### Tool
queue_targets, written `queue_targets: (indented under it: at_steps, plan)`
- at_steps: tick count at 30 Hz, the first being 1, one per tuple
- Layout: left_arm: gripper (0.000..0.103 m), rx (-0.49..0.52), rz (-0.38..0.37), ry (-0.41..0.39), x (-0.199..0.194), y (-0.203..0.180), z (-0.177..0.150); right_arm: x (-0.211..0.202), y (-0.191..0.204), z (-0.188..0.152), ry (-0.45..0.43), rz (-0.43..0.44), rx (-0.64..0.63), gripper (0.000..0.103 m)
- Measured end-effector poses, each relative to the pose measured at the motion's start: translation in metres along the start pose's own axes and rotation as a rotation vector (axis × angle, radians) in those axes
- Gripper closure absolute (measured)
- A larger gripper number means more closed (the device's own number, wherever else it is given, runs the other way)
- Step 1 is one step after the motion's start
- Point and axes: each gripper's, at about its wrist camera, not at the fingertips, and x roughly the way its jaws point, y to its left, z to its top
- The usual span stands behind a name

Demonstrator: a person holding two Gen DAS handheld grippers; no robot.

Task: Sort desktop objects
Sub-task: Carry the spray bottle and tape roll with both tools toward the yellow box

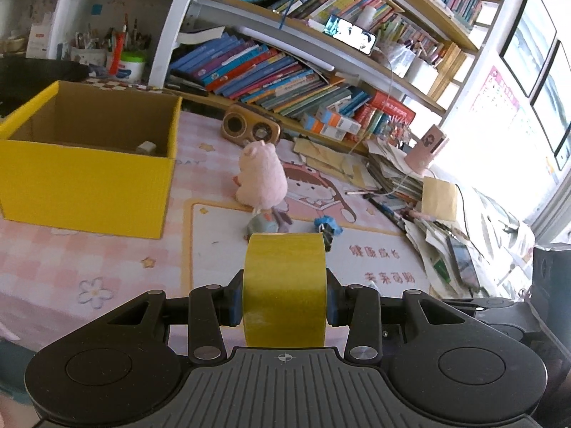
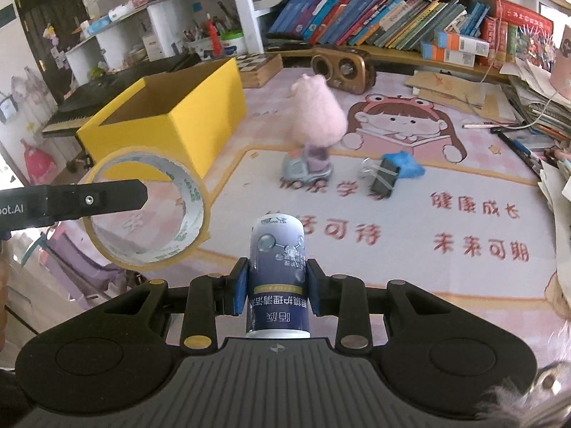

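Above the pink desk mat [image 1: 107, 249] our left claw [image 1: 284, 297] pinches the yellow tape roll [image 1: 284, 285] by its flat sides, while our right claw [image 2: 277, 287] pinches a blue spray bottle [image 2: 277, 274]. We should carry each over the yellow box [image 1: 85, 174], clear its rim, then release low. Mat characters read "健康成长"; the bottle's small print is partly legible only.

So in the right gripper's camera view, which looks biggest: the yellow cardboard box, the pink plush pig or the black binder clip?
1. Yellow cardboard box
2. Pink plush pig
3. Black binder clip
All three stand at similar distances, so this order likely holds in reality.
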Motion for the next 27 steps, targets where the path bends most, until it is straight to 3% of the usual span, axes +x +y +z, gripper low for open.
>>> queue_targets:
  at_steps: [13,27]
  plan:
    - [0.063,0.035,0.034,0.015,-0.054,0.035,-0.029,-0.003,0.077,-0.034,0.026,0.017,-0.028,0.073]
    - [0.063,0.008,0.064,-0.023,-0.089,0.070,-0.038,0.009,0.131,-0.037,0.035,0.052,-0.087,0.073]
